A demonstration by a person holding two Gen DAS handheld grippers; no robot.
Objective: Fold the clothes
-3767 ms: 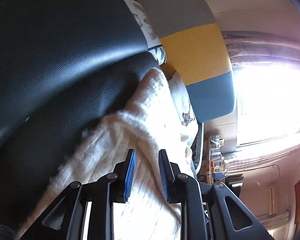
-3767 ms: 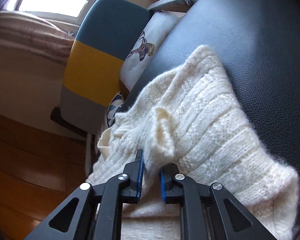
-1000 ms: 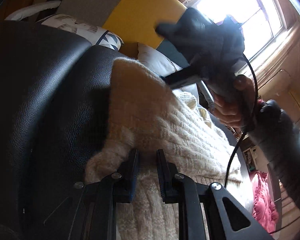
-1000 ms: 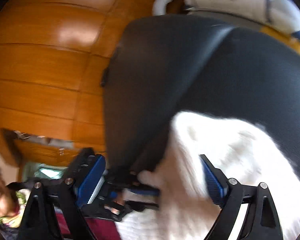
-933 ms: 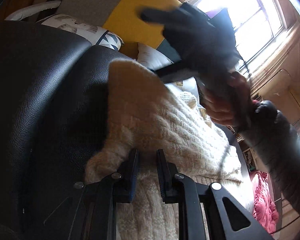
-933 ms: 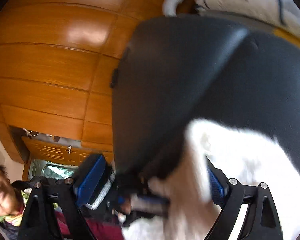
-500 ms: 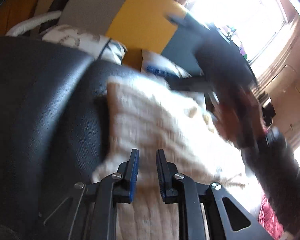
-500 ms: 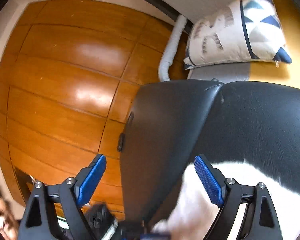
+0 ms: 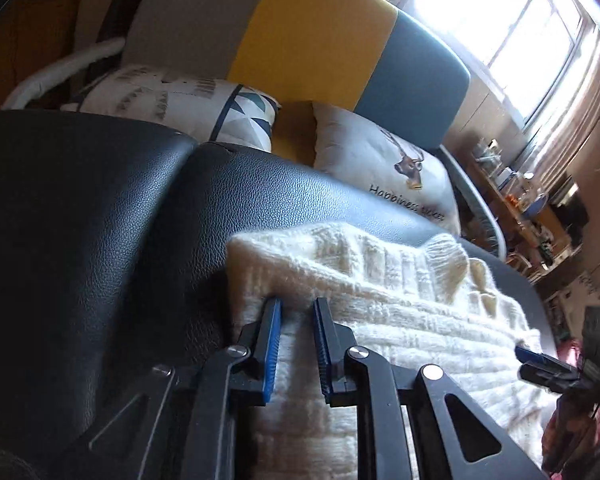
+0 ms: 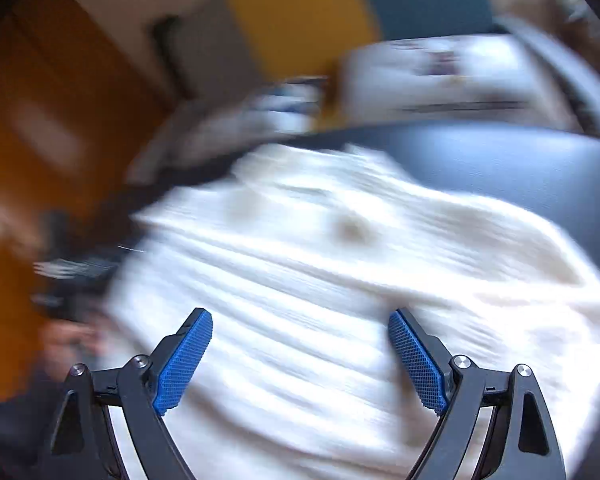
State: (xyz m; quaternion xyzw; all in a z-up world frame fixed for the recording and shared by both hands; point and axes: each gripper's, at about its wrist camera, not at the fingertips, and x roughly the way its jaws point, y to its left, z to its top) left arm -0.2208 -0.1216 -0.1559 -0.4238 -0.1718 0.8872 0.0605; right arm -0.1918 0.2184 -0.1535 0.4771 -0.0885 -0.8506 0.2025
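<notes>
Right wrist view smeared throughout by motion blur: cream sweater [image 10: 320,264] without readable knit, cushions [image 10: 432,72] reduced to pale streaks. Sweater cut off by the lower edge in both views. Cluttered shelf [image 9: 516,200] too small to make out.

Two printed cushions [image 9: 172,102] lean on a grey, yellow and teal chair back [image 9: 300,40], behind a black leather surface [image 9: 100,220], beside a bright window [image 9: 512,12].

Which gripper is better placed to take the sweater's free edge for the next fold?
Right gripper: jaws wide, closing, nothing clamped, above the sweater. Left gripper is already clamped on its corner.
</notes>
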